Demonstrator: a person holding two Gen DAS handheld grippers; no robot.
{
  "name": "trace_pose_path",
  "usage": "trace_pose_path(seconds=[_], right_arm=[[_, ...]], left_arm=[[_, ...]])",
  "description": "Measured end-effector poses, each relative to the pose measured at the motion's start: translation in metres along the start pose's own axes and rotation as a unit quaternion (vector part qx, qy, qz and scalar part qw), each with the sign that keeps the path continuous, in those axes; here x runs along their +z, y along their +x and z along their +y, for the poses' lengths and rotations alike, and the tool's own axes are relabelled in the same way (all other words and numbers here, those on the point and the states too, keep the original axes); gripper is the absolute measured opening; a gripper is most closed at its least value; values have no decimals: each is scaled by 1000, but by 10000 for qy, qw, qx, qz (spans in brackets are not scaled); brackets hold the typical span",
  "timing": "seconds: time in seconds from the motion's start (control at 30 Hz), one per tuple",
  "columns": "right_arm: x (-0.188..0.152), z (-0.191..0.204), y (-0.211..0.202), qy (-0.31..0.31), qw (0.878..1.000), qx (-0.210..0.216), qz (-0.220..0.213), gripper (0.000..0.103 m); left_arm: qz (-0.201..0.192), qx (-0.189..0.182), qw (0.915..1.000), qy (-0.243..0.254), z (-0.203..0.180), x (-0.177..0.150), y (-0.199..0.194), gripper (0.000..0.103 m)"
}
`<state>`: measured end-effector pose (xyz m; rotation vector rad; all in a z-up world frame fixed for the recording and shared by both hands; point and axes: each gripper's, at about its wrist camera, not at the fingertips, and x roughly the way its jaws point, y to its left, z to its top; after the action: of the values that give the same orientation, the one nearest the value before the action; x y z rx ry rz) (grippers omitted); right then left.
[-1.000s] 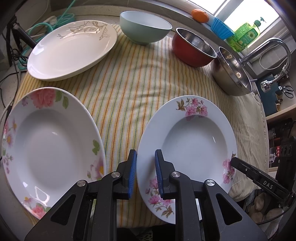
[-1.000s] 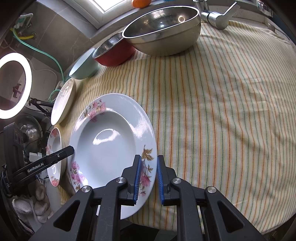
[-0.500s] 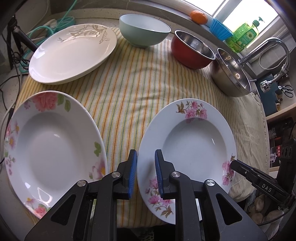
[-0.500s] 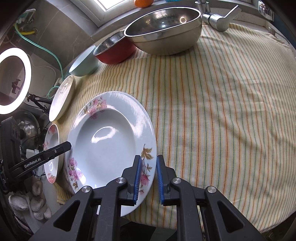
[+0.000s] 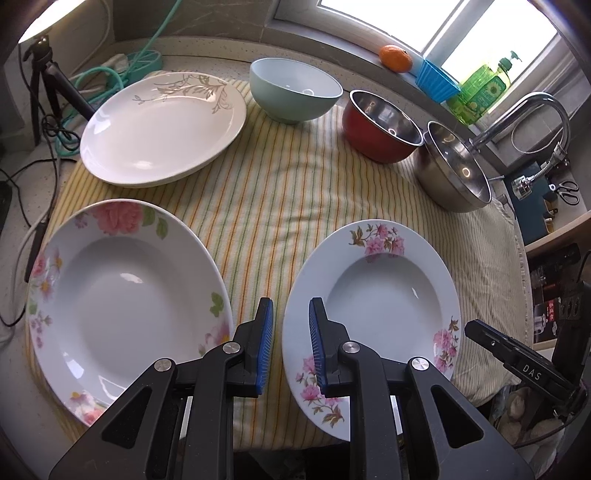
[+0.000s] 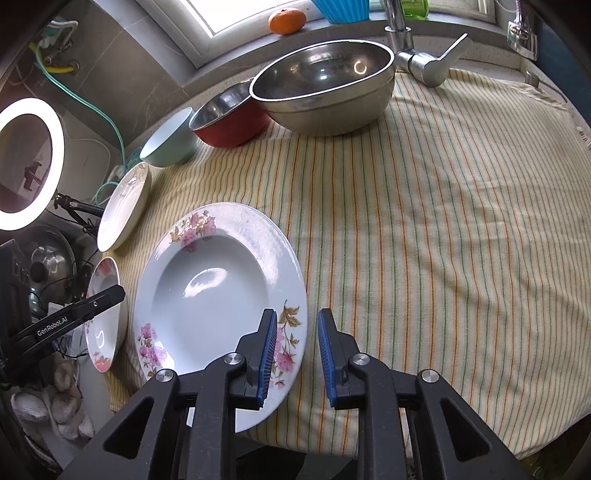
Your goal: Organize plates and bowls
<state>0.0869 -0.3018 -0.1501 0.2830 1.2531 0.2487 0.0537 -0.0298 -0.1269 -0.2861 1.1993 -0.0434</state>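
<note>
The right tongs (image 6: 294, 341) are opening over the near rim of the pink-flowered plate (image 6: 218, 291) on the striped bench (image 6: 443, 240), gripping nothing. The left tongs (image 5: 290, 341) stand narrowly apart, empty, at that plate's left edge; whether they touch it is unclear.

In front of me a striped cloth (image 5: 280, 192) covers the counter below a bright window (image 5: 436, 29), its grey stone sill (image 5: 229, 48) holding 1 orange (image 5: 396, 58), with a chrome faucet (image 5: 524, 114) at my right and a glowing ring light (image 6: 29, 162) at my left.
</note>
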Motion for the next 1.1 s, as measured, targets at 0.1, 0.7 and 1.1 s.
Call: trace_pose_path(seconds=[0.1, 0.7, 1.1], right_arm=[[2, 5, -4, -69, 10000, 18, -67, 23], [18, 65, 2, -699, 9958, 517, -297, 29], [22, 139, 27, -1546, 9868, 475, 40, 29]], left_arm=[[-68, -6, 10000, -71, 5, -1, -6, 18], [-541, 208, 9939, -941, 67, -18, -49, 18], [-782, 488, 9824, -1623, 125, -40, -72, 18]])
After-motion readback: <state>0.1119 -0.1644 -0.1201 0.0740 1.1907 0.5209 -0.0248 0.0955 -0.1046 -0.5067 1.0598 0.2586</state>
